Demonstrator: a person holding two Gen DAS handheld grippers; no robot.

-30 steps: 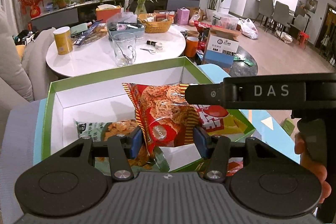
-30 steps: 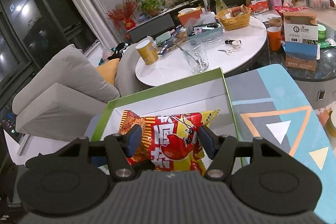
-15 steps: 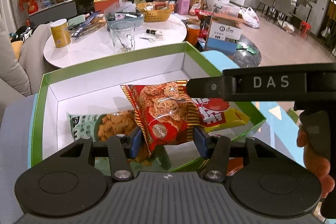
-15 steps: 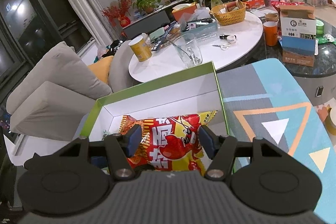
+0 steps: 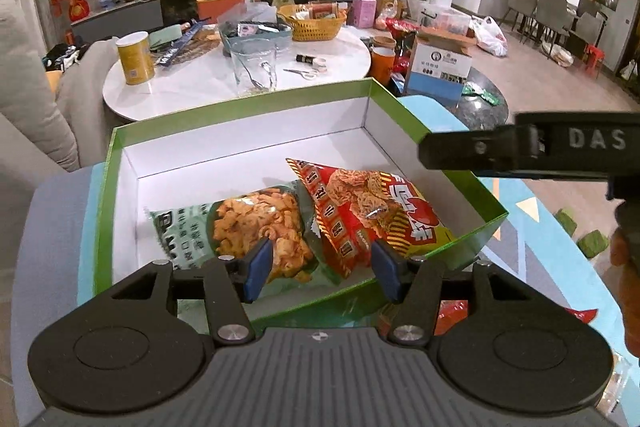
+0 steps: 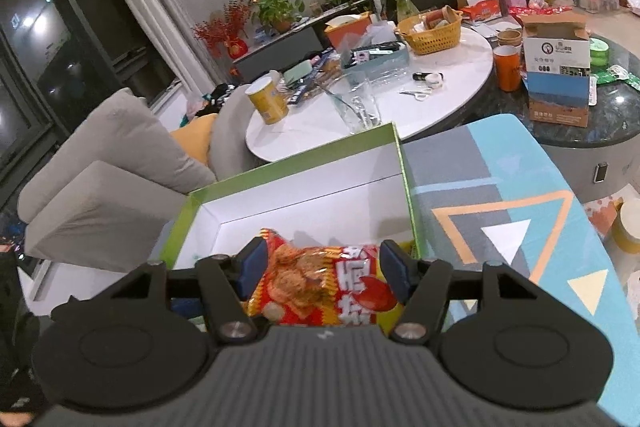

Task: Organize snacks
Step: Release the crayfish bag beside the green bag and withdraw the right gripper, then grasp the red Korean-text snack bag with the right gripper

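Left tool (image 5: 320, 263) jaws just opened, red snack bag (image 5: 360, 215) loose between them (lying in green box (image 5: 240, 111)); right tool (image 6: 322, 273) pinches it.

Both your cams sit on the wrists, angled down and forward along the tongs, close over the green-rimmed white cardboard box (image 5: 404, 115). Left view looks in from the box's near side; right view (image 6: 404, 163) comes from further right. Shared: box, round white marble counter (image 5: 200, 83) (image 6: 452, 67), TV wall.
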